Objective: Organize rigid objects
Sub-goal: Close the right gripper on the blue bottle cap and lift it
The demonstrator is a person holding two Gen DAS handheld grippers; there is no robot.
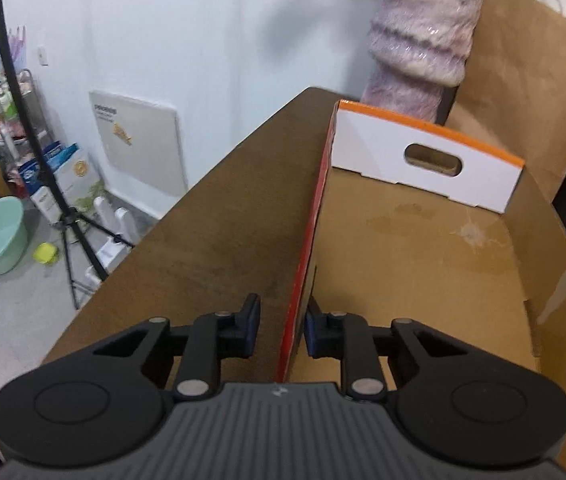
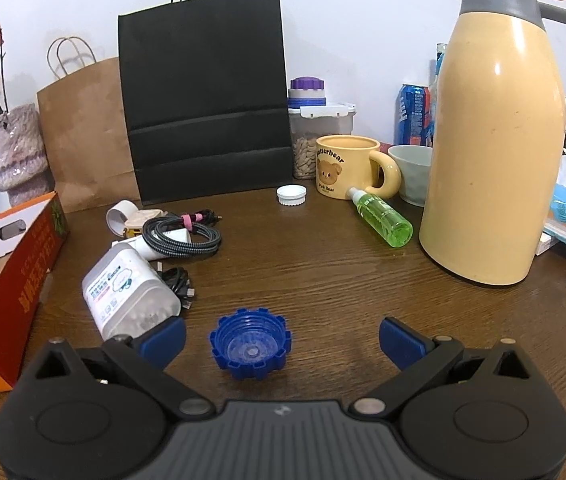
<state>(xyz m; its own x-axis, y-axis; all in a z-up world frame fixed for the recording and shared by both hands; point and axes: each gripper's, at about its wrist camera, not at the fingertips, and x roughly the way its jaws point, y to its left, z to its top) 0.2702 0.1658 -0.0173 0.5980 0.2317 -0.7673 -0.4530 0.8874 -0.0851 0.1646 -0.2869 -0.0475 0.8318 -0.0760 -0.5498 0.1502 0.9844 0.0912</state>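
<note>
My left gripper [image 1: 283, 322] straddles the red side wall of an open cardboard box [image 1: 305, 240]; one finger is outside, one inside, with small gaps to the wall, so it is open. The box looks bare inside and also shows at the left of the right wrist view [image 2: 15, 264]. My right gripper [image 2: 281, 340] is wide open just above the brown table, with a blue ridged bottle cap [image 2: 250, 344] lying open side up between its fingers, untouched.
On the table: a clear plastic bottle [image 2: 127, 292] on its side, coiled cables [image 2: 181, 234], a white cap [image 2: 291, 195], a green spray bottle [image 2: 383, 218], a bear mug [image 2: 347, 166], a yellow thermos jug [image 2: 491, 152], a black paper bag [image 2: 207, 108], a brown paper bag [image 2: 83, 132].
</note>
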